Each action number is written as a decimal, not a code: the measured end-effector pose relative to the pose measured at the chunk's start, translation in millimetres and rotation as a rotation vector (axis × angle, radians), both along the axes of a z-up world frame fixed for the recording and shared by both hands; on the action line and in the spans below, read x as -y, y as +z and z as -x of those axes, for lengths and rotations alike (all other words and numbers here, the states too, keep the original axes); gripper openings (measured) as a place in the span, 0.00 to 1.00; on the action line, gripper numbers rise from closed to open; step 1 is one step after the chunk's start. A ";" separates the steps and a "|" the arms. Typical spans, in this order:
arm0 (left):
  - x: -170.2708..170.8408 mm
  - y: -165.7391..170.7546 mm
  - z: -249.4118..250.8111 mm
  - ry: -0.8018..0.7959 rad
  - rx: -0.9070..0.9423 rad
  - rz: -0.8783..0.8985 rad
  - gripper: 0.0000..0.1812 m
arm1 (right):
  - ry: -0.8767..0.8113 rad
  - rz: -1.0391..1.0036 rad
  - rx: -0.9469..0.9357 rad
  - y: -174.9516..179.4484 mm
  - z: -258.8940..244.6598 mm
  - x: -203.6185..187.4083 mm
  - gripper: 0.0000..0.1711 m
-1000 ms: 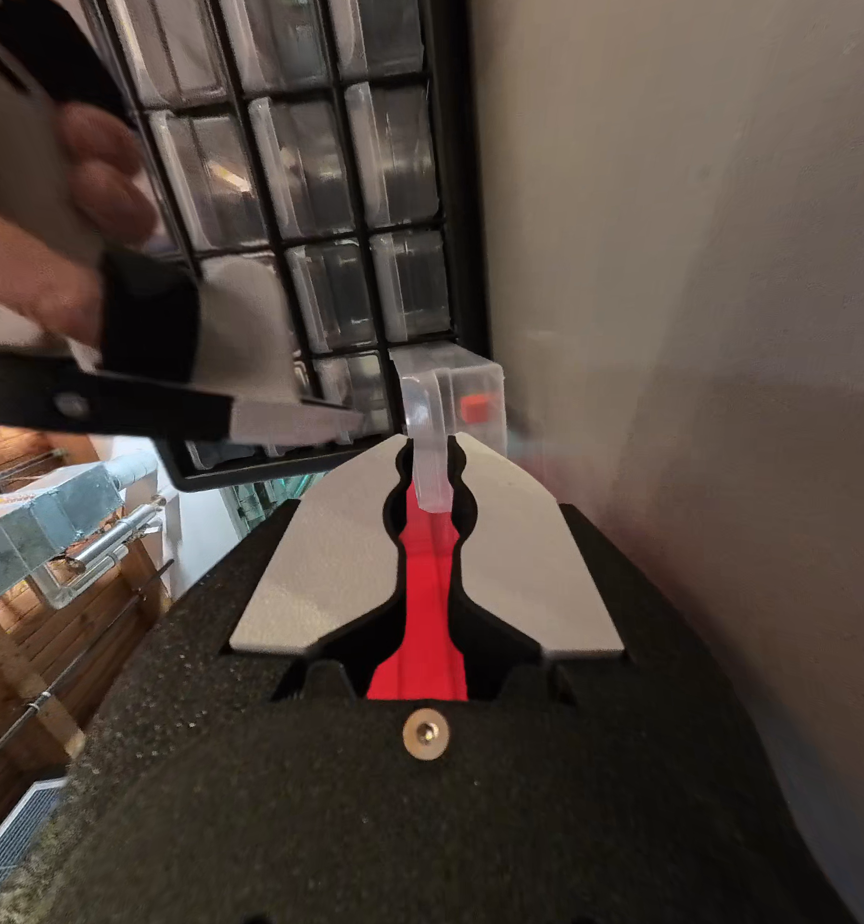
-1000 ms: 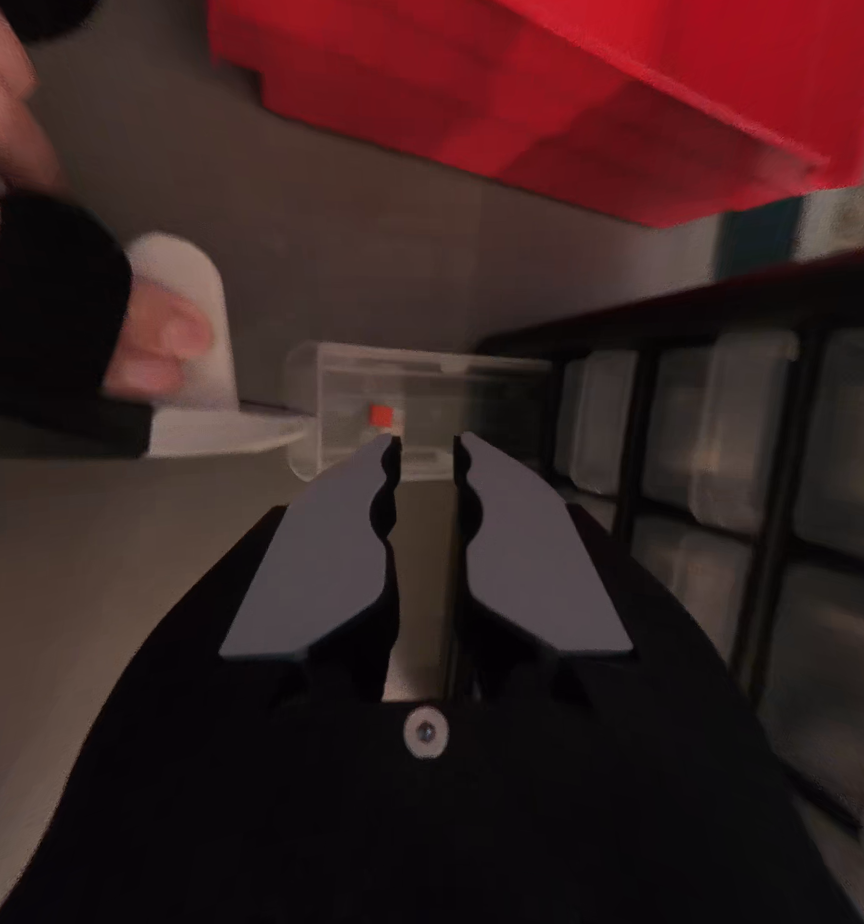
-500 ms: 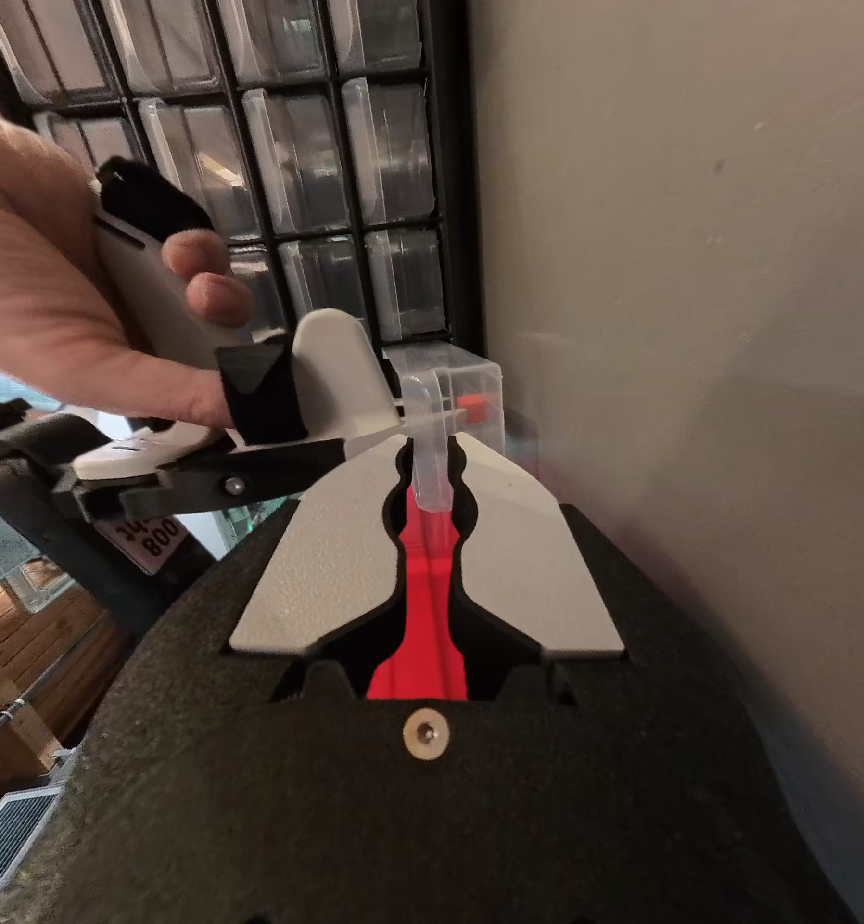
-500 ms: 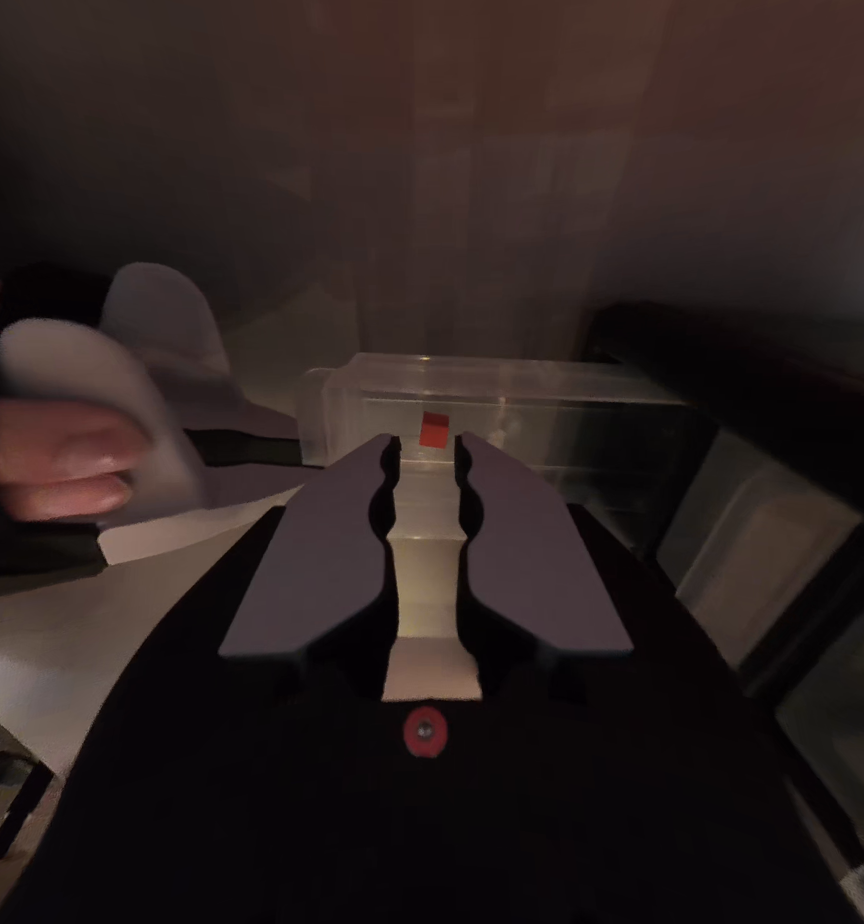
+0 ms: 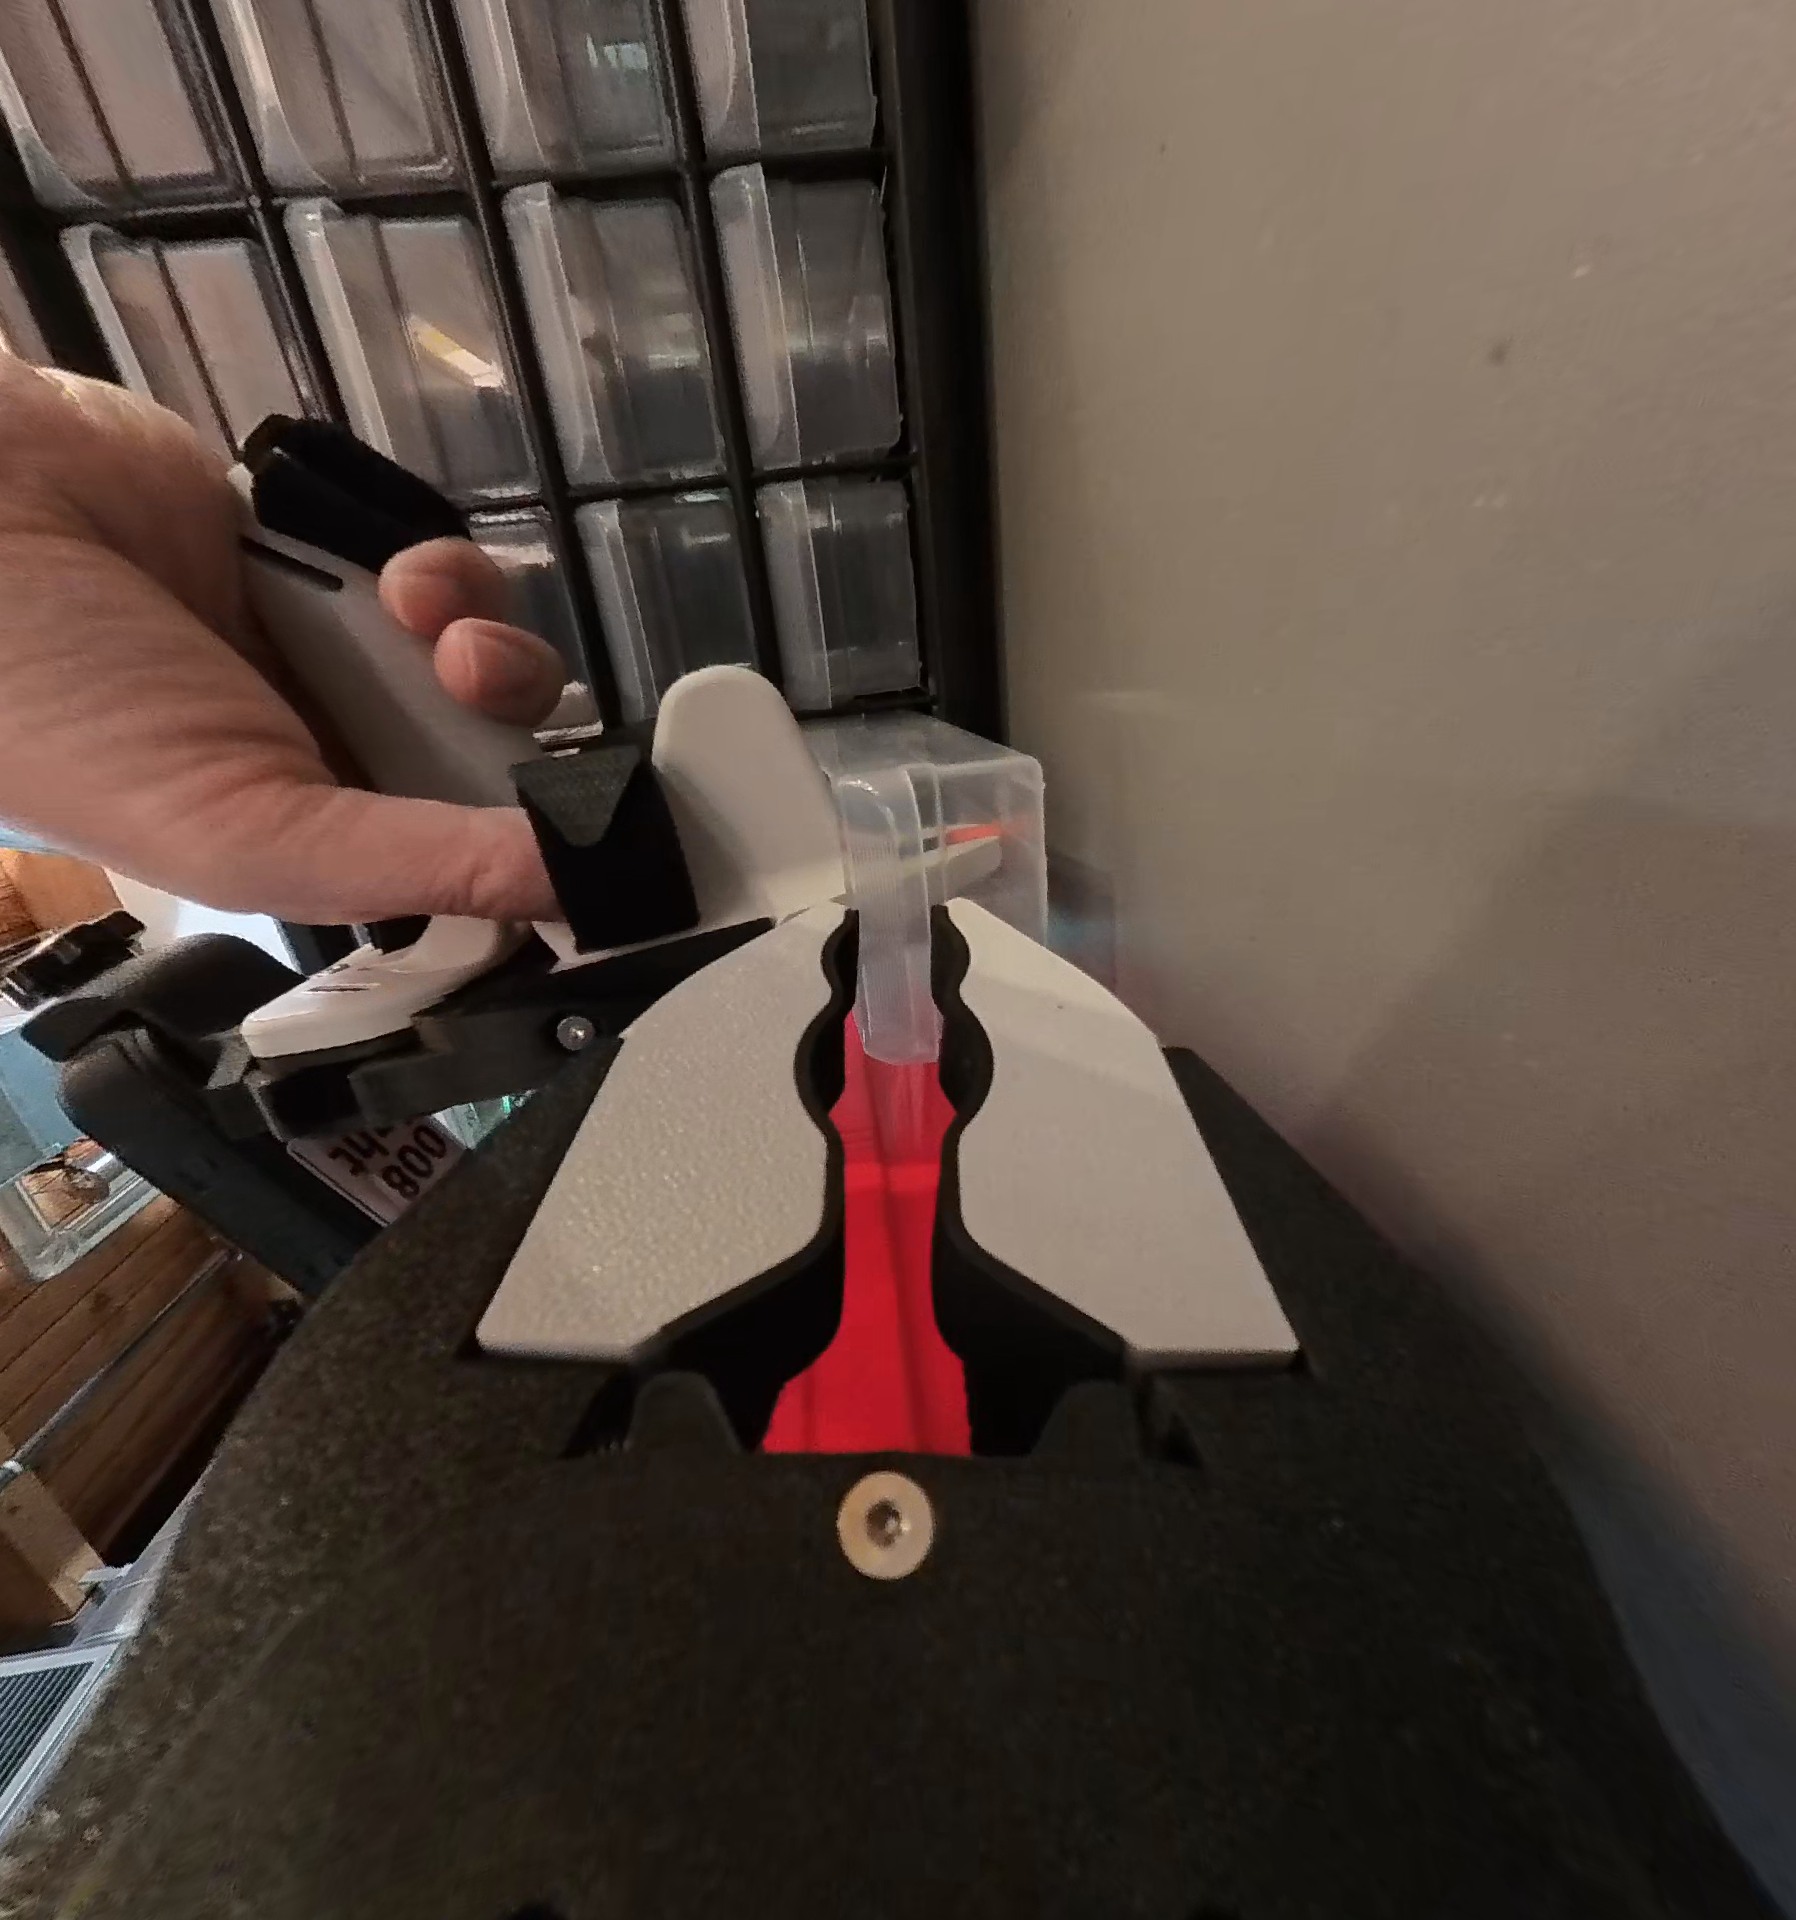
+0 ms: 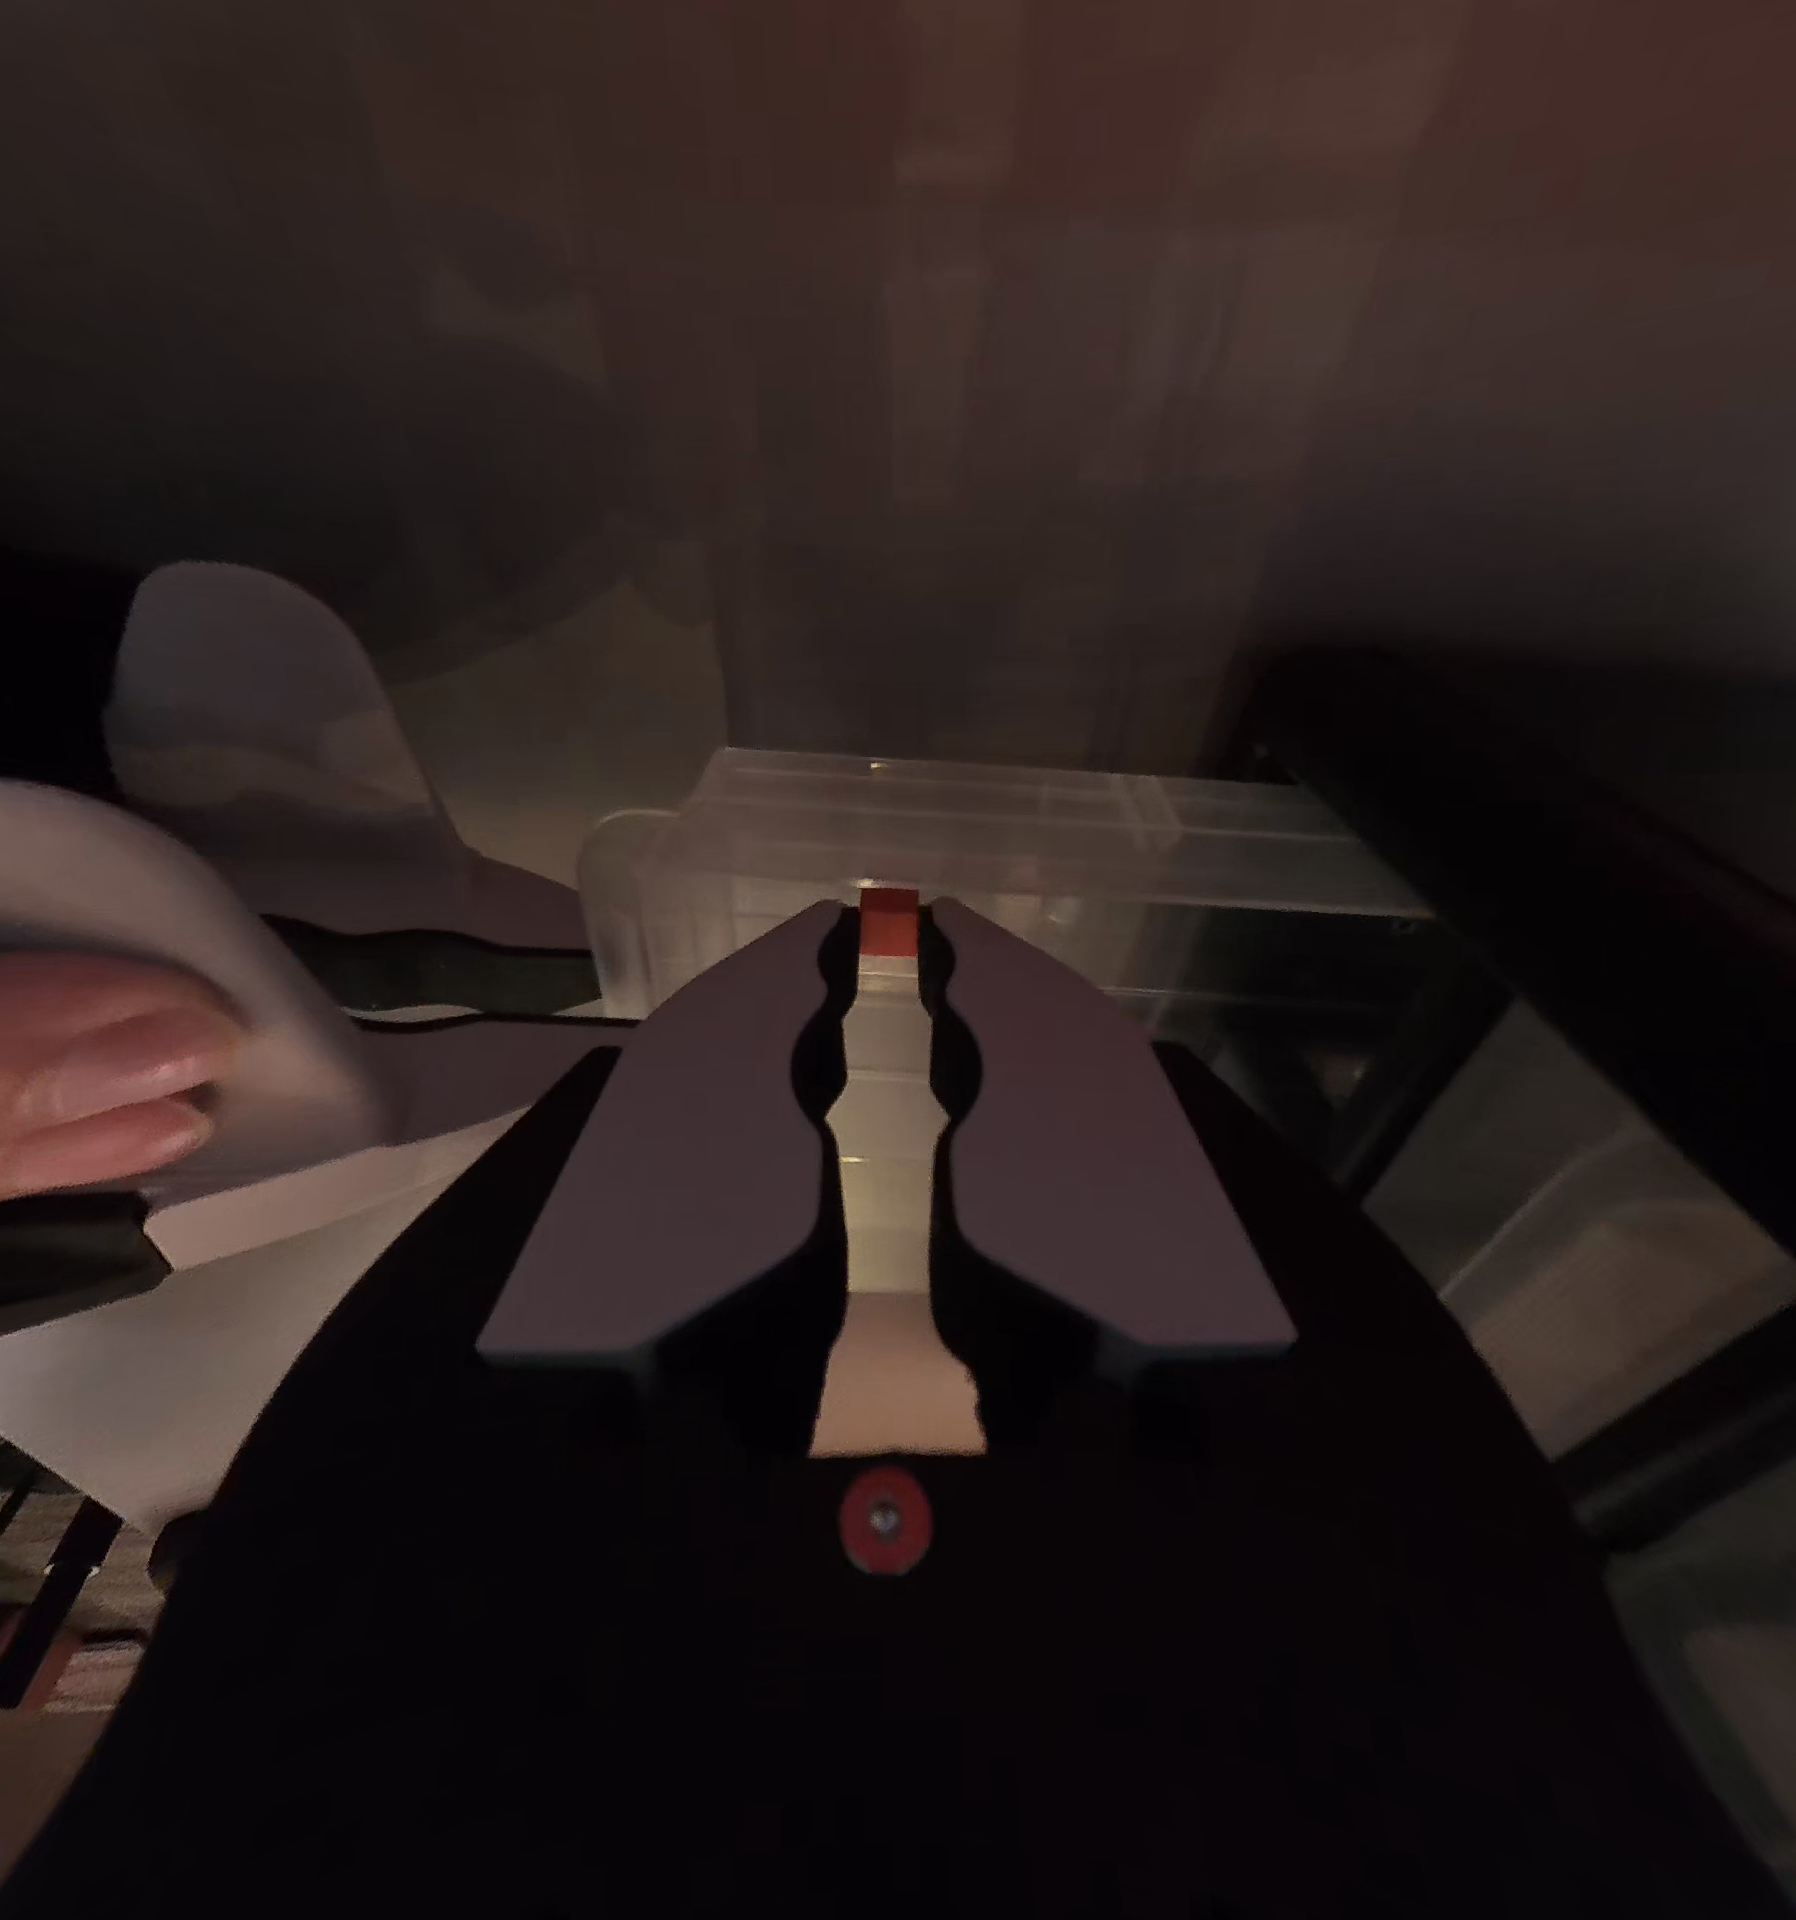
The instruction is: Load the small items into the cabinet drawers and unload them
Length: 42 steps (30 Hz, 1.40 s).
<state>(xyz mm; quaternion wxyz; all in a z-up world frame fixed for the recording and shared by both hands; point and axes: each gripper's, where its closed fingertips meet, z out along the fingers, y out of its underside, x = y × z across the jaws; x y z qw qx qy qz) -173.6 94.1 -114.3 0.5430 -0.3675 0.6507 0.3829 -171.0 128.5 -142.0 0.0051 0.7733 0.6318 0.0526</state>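
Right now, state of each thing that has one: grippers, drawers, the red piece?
Left hand-held gripper: shut on the pulled-out drawer's handle tab.
Right hand-held gripper: reaching into that drawer, jaws around the small red block, contact unclear.
Pulled-out drawer: open, partly out of the cabinet.
Other cabinet drawers: closed.
Small red block: inside the pulled-out drawer.

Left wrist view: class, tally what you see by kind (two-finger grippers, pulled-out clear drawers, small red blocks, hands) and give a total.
Two-finger grippers: 2, the left gripper and the right gripper
Pulled-out clear plastic drawer: 1
Small red block: 1
Person's hand: 1
Total: 5
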 end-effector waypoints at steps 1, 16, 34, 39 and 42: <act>0.0 0.0 0.0 0.000 0.001 0.001 0.07 | 0.003 0.000 0.001 0.1 -0.2 0.3 0.07; -0.5 0.1 -0.7 0.001 0.001 -0.001 0.07 | 0.052 -0.171 -0.041 33.7 -5.2 -2.3 0.07; -18.6 3.3 -2.5 0.037 -0.008 -0.019 0.07 | -0.389 -0.476 -0.331 136.5 -208.2 64.9 0.07; -31.3 4.8 -4.7 0.070 -0.002 -0.006 0.07 | -0.763 -0.398 -0.387 116.3 -330.8 84.4 0.07; -41.9 5.5 -4.0 0.091 -0.001 -0.007 0.07 | -0.991 -0.246 -0.292 68.5 -390.1 103.5 0.07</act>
